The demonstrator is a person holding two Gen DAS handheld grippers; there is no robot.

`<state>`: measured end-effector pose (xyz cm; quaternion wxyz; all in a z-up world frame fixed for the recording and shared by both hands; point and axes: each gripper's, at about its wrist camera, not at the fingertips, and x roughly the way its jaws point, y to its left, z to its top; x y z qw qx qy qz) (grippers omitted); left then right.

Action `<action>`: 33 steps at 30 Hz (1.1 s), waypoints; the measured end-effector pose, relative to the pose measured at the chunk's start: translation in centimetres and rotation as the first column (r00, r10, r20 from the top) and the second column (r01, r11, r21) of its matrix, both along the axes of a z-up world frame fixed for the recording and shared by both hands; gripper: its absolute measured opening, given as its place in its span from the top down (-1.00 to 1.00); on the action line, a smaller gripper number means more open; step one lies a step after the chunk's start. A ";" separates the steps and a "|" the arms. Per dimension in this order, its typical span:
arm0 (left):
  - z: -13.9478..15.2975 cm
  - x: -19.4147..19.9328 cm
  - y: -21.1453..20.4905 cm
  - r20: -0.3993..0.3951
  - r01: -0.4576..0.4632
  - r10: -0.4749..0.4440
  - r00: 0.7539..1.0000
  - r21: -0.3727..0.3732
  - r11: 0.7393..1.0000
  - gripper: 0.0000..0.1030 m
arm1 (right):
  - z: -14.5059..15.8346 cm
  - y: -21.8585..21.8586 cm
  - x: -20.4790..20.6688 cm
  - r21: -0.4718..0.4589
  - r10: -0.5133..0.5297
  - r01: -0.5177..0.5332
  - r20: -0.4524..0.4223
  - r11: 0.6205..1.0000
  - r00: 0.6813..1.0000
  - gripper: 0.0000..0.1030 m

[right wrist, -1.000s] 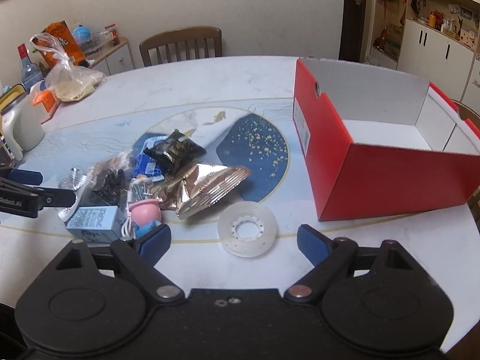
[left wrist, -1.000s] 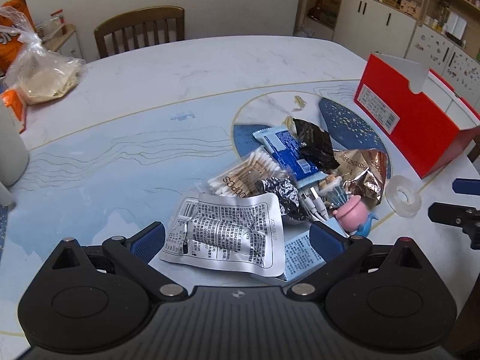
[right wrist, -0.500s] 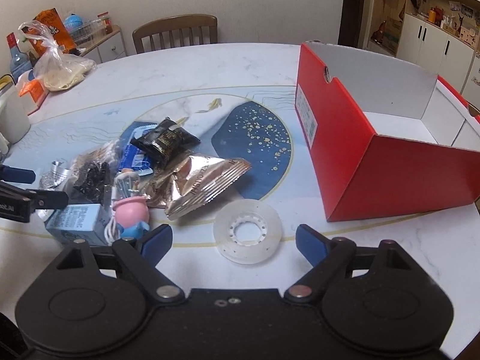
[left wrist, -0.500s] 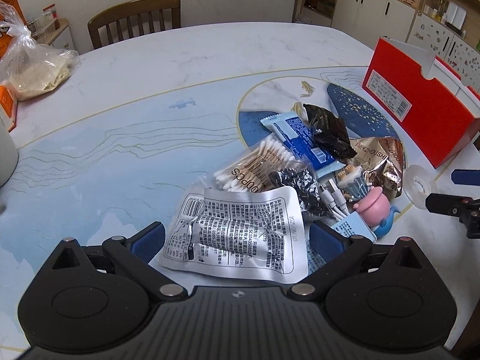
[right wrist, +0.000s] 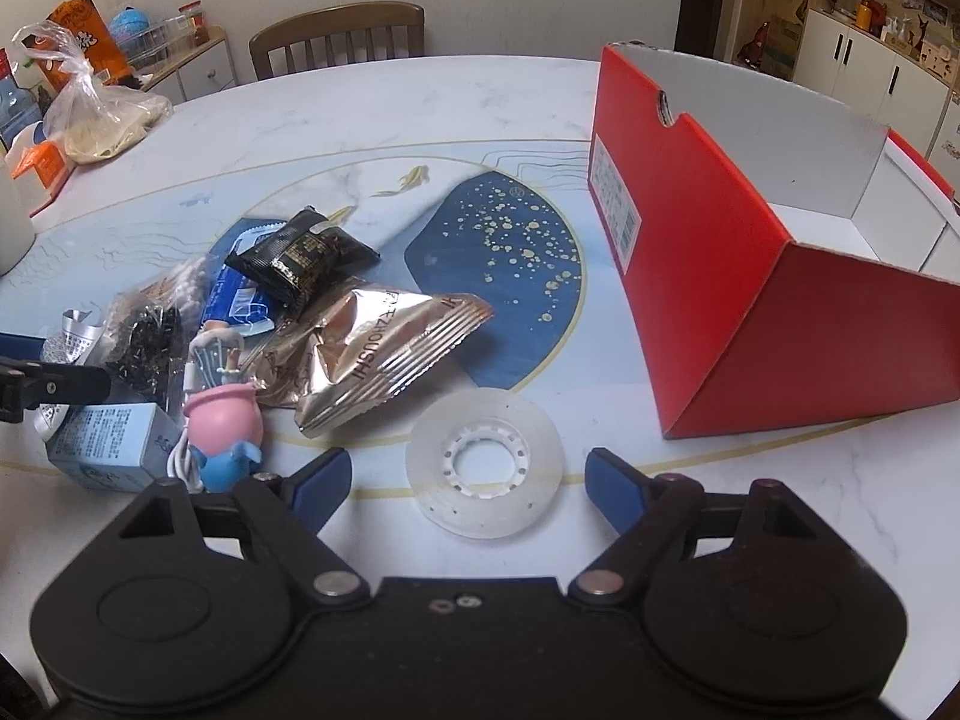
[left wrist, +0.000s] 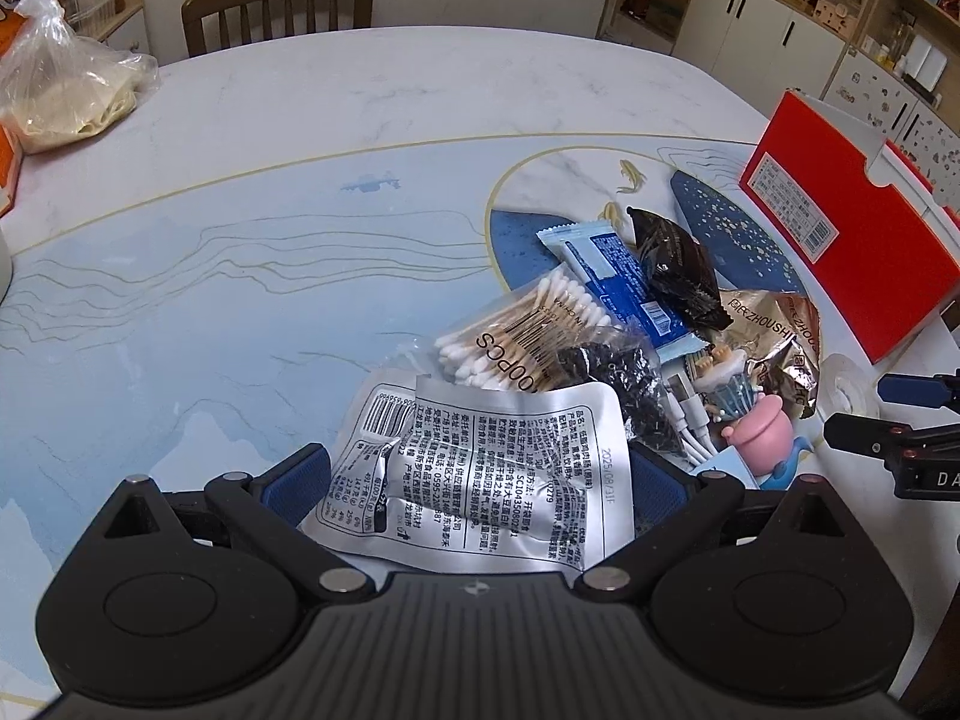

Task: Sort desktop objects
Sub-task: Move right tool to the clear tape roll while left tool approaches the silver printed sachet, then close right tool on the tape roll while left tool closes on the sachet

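Clear tape (right wrist: 485,463) lies between the spread right gripper (right wrist: 467,483) fingers, near the red box (right wrist: 774,324). The left gripper (left wrist: 477,483), also spread, straddles a silver pouch (left wrist: 498,468). Both look ready to close, then lift. Marble-patterned table (left wrist: 240,240), chair (right wrist: 339,36), cupboards behind.

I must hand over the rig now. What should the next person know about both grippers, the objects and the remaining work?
Left gripper: open, straddling the silver pouch at the near edge of the pile.
Right gripper: open, lined up on the tape roll, not gripping it.
Red box: open on the right; its visible inside looks empty.
Done: nothing sorted yet, as far as visible.
Left: tape, pouch, cotton swabs, snack packets, pink toy, blue carton.
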<state>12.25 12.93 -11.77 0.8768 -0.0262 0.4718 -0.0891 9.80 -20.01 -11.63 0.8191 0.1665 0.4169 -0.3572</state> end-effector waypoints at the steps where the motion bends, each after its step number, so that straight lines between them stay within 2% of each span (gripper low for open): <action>1: 0.0 0.0 0.0 0.000 0.001 -0.001 1.000 -0.003 1.000 -0.99 | -0.1 0.0 0.0 0.003 -0.001 0.001 -0.002 1.000 1.000 -0.64; 11: -0.1 0.0 0.5 0.012 0.016 -0.015 1.000 -0.033 0.999 -0.97 | -0.6 -0.4 0.2 0.020 -0.011 0.012 -0.019 1.000 1.000 -0.43; 13: 0.0 0.0 0.5 0.018 0.020 -0.019 1.000 -0.037 0.999 -0.95 | -0.6 -0.4 0.1 0.009 -0.020 0.020 -0.023 1.000 1.000 -0.28; 16: 0.1 -0.1 0.5 0.028 0.033 -0.032 0.999 -0.044 0.999 -0.82 | -0.5 -0.4 0.0 0.005 -0.025 0.025 -0.023 1.000 0.999 -0.14; 28: 0.8 -0.4 0.7 0.065 0.055 -0.050 0.997 -0.077 0.995 -0.56 | -0.2 0.0 0.1 0.010 -0.034 0.034 -0.016 0.999 0.999 -0.13; 29: 0.8 -0.5 0.7 0.071 0.060 -0.054 0.996 -0.078 0.995 -0.48 | -0.1 0.1 0.2 0.007 -0.035 0.035 -0.015 0.999 0.999 -0.13; 33: 1.0 -0.6 0.6 0.077 0.063 -0.057 0.995 -0.075 0.995 -0.46 | 0.1 0.4 0.2 0.001 -0.038 0.038 -0.012 0.999 0.999 -0.13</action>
